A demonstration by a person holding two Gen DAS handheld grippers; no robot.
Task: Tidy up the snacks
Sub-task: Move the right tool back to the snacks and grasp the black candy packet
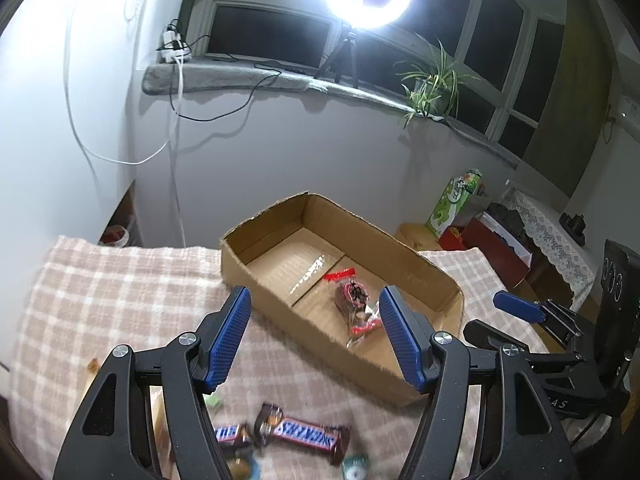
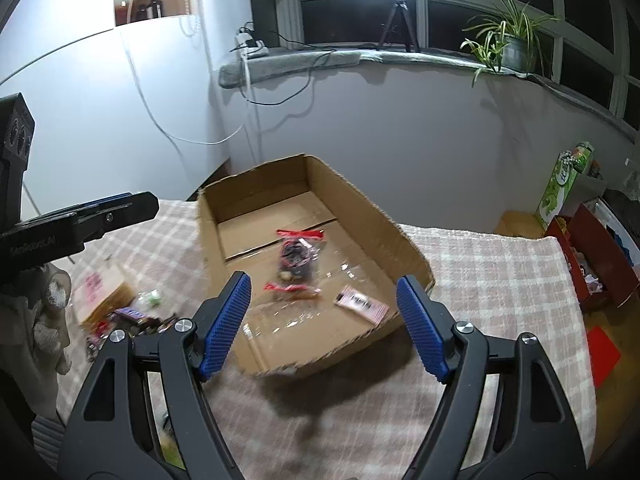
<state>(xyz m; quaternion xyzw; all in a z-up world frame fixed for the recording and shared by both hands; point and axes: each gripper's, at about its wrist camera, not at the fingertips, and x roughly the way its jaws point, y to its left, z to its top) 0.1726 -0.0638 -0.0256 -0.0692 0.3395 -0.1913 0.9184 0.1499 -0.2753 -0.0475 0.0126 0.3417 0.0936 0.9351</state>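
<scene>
An open cardboard box [image 1: 420, 276] [image 2: 208, 240] sits on a pink checked cloth. A clear snack bag with red ends [image 1: 354, 304] [image 2: 296, 260] lies on the box floor. Near the front wall lies a pink packet [image 2: 362, 303]. My left gripper [image 1: 315, 294] hovers open above the box's near wall with nothing between its fingers. My right gripper [image 2: 324, 280] hangs open over the box's front part, also empty. Loose snacks lie on the cloth outside the box: two Snickers bars [image 1: 308, 434] and a mixed pile [image 2: 120, 312].
The right gripper [image 1: 500, 316] shows at the right edge of the left wrist view, and the left gripper [image 2: 136, 206] at the left of the right wrist view. A red box [image 2: 592, 264] and a green carton [image 2: 560, 188] stand beyond the cloth's right edge. A wall rises behind.
</scene>
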